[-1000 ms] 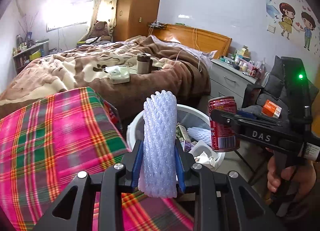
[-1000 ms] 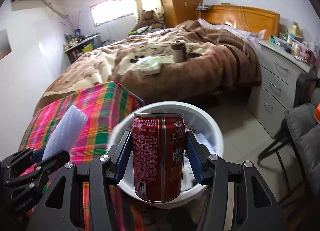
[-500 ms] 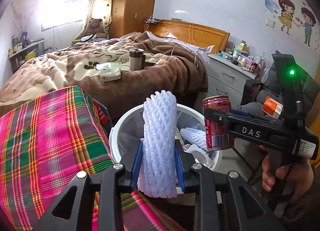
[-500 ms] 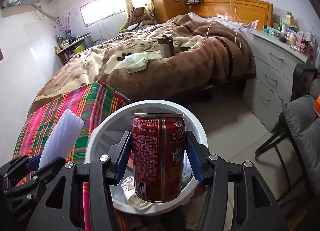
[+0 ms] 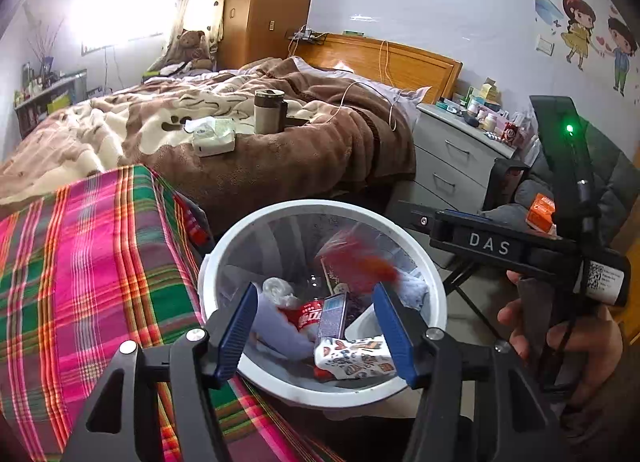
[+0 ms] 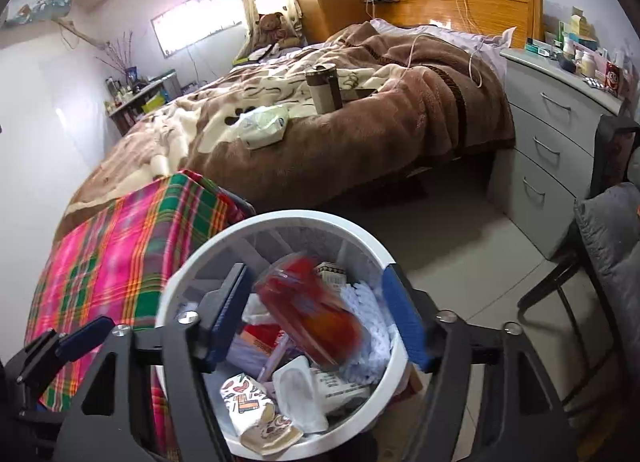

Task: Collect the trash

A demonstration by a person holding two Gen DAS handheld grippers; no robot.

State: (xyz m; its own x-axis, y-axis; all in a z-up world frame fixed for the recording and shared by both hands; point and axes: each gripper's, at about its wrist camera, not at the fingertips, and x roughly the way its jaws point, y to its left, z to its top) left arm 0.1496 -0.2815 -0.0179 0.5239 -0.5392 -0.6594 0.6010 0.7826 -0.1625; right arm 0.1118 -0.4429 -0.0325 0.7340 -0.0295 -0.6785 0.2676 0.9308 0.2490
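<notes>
A white round trash bin point(image 5: 320, 207) stands below both grippers and holds several wrappers and papers. My left gripper point(image 5: 316, 332) hovers over its near rim, jaws opening, nothing between the blue pads. The lilac foam net sleeve point(image 5: 280, 332) lies loose inside the bin. My right gripper point(image 6: 316, 318) hangs over the bin point(image 6: 280, 219), jaws opening. The red drink can point(image 6: 312, 310) is a tilted blur dropping between the pads, free of both. In the left wrist view the can point(image 5: 356, 262) is a red smear above the trash.
A pink and green plaid cloth point(image 5: 80, 282) covers the surface left of the bin. A bed with a brown blanket point(image 5: 280, 158) lies behind, bearing a cup and a tissue pack. Grey drawers point(image 6: 560, 134) and a chair with a grey jacket point(image 6: 608, 246) stand to the right.
Both grippers moved forward and down over the bin and opened. The foam sleeve left the left pads and the red can left the right pads, both dropping into the bin.
</notes>
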